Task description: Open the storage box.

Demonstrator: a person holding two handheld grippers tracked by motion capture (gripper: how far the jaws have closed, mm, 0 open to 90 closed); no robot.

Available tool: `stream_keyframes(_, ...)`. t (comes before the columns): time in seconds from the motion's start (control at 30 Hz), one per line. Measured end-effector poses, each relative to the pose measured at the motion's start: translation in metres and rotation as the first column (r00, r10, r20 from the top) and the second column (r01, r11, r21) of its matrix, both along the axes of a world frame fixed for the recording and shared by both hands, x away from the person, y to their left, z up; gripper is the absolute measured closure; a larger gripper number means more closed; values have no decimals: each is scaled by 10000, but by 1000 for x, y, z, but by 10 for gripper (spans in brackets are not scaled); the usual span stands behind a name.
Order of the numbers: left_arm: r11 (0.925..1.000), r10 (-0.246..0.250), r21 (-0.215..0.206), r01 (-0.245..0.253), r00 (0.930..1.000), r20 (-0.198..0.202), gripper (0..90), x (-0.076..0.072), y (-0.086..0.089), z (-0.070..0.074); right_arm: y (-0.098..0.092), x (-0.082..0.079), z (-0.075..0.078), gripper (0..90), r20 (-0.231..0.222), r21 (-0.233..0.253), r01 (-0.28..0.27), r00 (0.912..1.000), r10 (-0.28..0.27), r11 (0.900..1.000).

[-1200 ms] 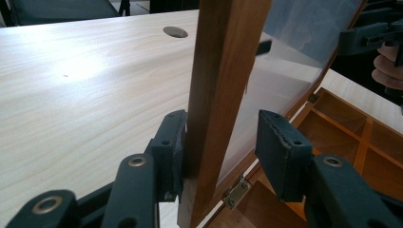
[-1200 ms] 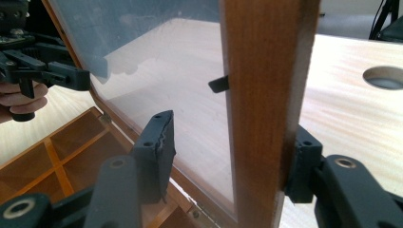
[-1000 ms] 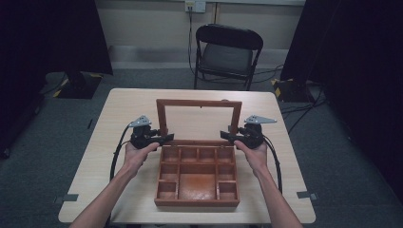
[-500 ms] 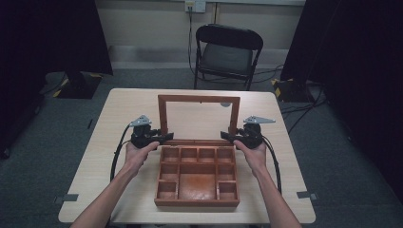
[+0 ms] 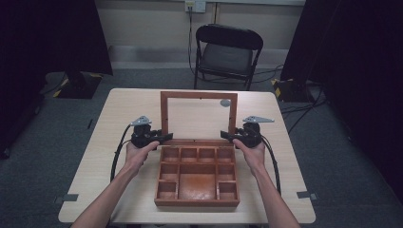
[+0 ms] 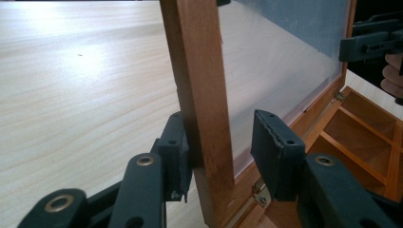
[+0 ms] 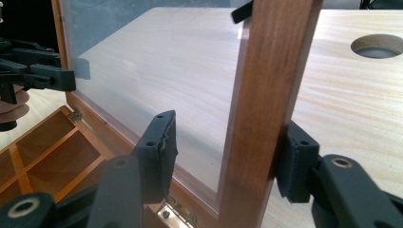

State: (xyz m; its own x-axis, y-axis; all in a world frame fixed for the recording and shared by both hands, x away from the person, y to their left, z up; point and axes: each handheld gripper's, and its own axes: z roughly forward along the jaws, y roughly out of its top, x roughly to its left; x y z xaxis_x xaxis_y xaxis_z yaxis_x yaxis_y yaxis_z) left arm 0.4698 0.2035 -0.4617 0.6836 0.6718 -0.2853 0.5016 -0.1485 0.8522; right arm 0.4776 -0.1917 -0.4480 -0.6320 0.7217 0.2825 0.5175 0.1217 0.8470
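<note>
- Wooden box lies between my grippers; its glazed lid stands upright.
- My left gripper straddles the lid's side rail, jaws spread, one touching.
- My right gripper likewise.
- The frame's top is cut off in both gripper views.

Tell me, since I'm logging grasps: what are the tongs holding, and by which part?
Nothing clamped: left tongs and right tongs straddle the lid at its side rails, open.

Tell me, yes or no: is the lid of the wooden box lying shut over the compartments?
No: in the high view the lid stands raised behind the wooden box, leaving its compartments uncovered.
</note>
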Motion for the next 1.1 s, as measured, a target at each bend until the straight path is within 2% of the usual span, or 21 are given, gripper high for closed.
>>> stream_keyframes(0.1, 9998, 100, -158, -102, 9999, -125, 572, 2, 0, -2, 0, 2, -3, 457, -99, 15, 63, 9999, -63, 10000)
stream_keyframes(0.13, 9999, 104, -75, -105, 9998, -177, 569, 3, 1, -3, 0, 3, -4, 451, -136, 12, 60, 9999, -60, 10000)
stream_keyframes(0.23, 9993, 168, -317, -182, 9990, -415, 554, 6, 1, -7, 1, 6, -8, 428, -270, -64, 167, 9995, -169, 9998)
stream_keyframes(0.47, 9997, 211, -93, -219, 9965, -804, 505, 9, 4, -13, 3, 11, -20, 355, -835, -86, 240, 9962, -246, 9997)
stream_keyframes(0.67, 9995, 258, -132, -272, 9952, -939, 483, 11, 4, -15, 3, 14, -24, 336, -1153, 9, 339, 9928, -336, 9994)
stream_keyframes(0.77, 9995, 290, -98, -302, 9939, -1068, 465, 12, 5, -18, 4, 14, -24, 309, -1172, -152, 451, 9920, -466, 9989)
stream_keyframes(0.83, 9987, 349, -320, -390, 9922, -1198, 456, 13, 5, -20, 4, 15, -26, 302, -1264, -161, 491, 9907, -507, 9987)
stream_keyframes(1.03, 9988, 311, -343, -362, 9901, -1372, 448, 15, 6, -21, 3, 16, -29, 290, -1469, -26, 521, 9878, -519, 9986)
stream_keyframes(1.07, 9989, 321, -296, -366, 9896, -1404, 435, 15, 6, -22, 3, 16, -29, 274, -1423, -134, 543, 9883, -556, 9984)
stream_keyframes(1.1, 9985, 285, -421, -354, 9877, -1537, 431, 16, 7, -23, 4, 16, -29, 270, -1425, -227, 614, 9877, -640, 9979)
